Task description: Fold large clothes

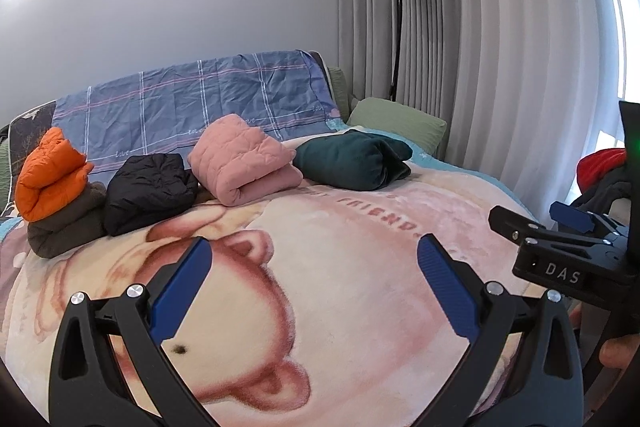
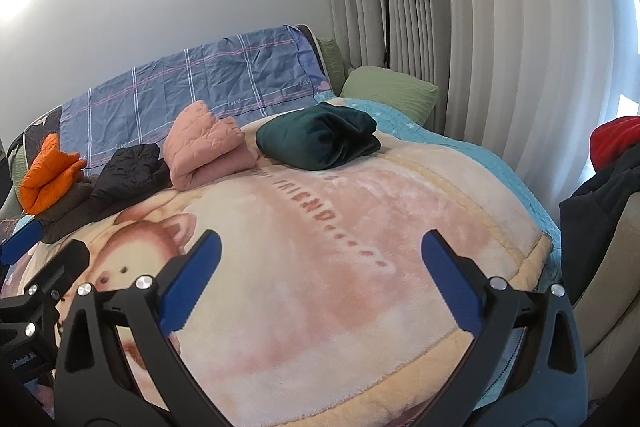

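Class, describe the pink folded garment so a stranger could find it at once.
Look at the bed, along the row of folded clothes before the blue checked sheet. The pink quilted bundle lies between a black jacket and a dark green one.

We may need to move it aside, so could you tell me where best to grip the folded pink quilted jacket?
Probably the rolled fold at the near end of the pink quilted jacket, coming from the open blanket side. That end is rounded, thick and unobstructed; the black jacket crowds one flank.
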A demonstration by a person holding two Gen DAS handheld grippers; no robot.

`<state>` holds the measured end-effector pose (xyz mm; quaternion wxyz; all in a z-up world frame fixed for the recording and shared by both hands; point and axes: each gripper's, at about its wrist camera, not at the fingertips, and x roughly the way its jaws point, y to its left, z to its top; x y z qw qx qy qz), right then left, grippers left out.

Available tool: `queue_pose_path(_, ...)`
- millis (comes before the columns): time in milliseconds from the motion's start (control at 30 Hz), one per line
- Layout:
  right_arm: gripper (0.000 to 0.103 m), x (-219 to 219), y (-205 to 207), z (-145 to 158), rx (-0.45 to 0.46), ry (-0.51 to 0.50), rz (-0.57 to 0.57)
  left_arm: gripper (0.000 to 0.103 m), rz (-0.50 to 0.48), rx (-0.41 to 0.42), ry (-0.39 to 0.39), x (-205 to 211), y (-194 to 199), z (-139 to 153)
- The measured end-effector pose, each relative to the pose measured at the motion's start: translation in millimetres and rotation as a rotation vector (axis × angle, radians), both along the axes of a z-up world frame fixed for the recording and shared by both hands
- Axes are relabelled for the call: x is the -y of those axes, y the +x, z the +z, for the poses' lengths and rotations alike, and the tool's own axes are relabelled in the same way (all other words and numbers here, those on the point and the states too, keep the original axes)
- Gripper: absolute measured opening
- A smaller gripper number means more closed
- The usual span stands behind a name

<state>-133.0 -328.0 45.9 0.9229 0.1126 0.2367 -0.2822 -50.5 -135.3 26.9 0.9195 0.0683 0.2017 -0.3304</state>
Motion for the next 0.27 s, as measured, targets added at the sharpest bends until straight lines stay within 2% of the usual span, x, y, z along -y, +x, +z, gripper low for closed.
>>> queue_pose_path(267,0.101,-7.0,1.0,-2.5,-0.004,-0.029,-0.012,0.102,-0.007,0.003,0.021,3.0,-2.2,-3.9)
